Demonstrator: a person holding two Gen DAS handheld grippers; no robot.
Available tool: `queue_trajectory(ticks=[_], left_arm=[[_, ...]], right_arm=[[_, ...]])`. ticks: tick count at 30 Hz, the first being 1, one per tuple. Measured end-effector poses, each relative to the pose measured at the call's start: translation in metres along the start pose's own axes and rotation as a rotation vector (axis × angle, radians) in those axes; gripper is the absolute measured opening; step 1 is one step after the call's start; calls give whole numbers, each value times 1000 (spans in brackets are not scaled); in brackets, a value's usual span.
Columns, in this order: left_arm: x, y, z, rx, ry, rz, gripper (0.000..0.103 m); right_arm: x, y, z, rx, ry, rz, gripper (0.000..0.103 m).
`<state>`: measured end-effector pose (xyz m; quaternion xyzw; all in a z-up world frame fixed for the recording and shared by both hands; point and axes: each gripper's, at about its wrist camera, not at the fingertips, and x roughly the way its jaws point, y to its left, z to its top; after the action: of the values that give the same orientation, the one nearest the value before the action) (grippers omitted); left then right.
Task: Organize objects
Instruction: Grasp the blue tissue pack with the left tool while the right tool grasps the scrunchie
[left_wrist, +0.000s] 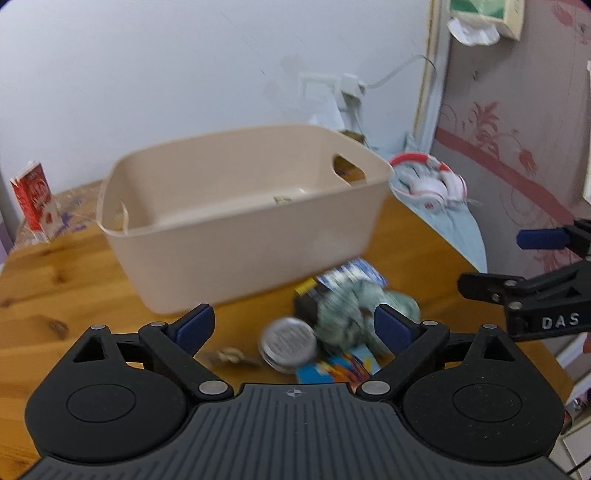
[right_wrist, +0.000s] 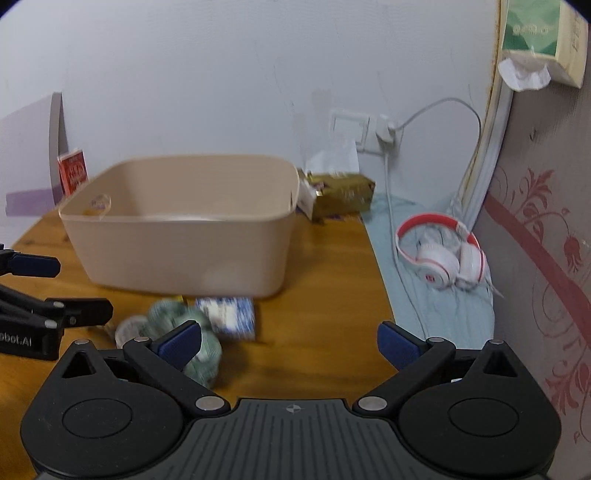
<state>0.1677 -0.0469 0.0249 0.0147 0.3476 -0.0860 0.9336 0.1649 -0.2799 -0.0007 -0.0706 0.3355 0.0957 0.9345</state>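
Observation:
A beige plastic bin (left_wrist: 236, 229) stands on the wooden table (left_wrist: 74, 291); it also shows in the right wrist view (right_wrist: 184, 240). In front of it lies a blurred heap: a round silver tin (left_wrist: 290, 341), a grey-green cloth bundle (left_wrist: 347, 314), a blue-white packet (left_wrist: 351, 277) and a bright blue-orange packet (left_wrist: 336, 369). My left gripper (left_wrist: 293, 326) is open and empty, low over the heap. My right gripper (right_wrist: 290, 341) is open and empty, right of the cloth bundle (right_wrist: 195, 332) and the blue-white packet (right_wrist: 227, 315). Each gripper shows in the other's view.
A red-white carton (left_wrist: 35, 203) stands at the back left. Red-white headphones (right_wrist: 443, 254) lie on a pale blue cloth (right_wrist: 443, 310) at the right. A gold packet (right_wrist: 341, 197) lies behind the bin. A wall socket with a cable (right_wrist: 386, 134) is behind.

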Motion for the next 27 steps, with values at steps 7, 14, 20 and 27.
queue_trajectory(ticks=[7, 14, 20, 27], left_arm=[[27, -23, -27, 26, 59, -28, 95], [50, -30, -43, 38, 101, -24, 95], [46, -3, -49, -73, 88, -1, 94], [41, 24, -58, -139, 100, -27, 87]], right_arm=[[8, -1, -16, -6, 41, -1, 103], [16, -1, -20, 7, 58, 24, 103], [25, 8, -23, 10, 72, 59, 103], [41, 26, -26, 7, 94, 108, 103]])
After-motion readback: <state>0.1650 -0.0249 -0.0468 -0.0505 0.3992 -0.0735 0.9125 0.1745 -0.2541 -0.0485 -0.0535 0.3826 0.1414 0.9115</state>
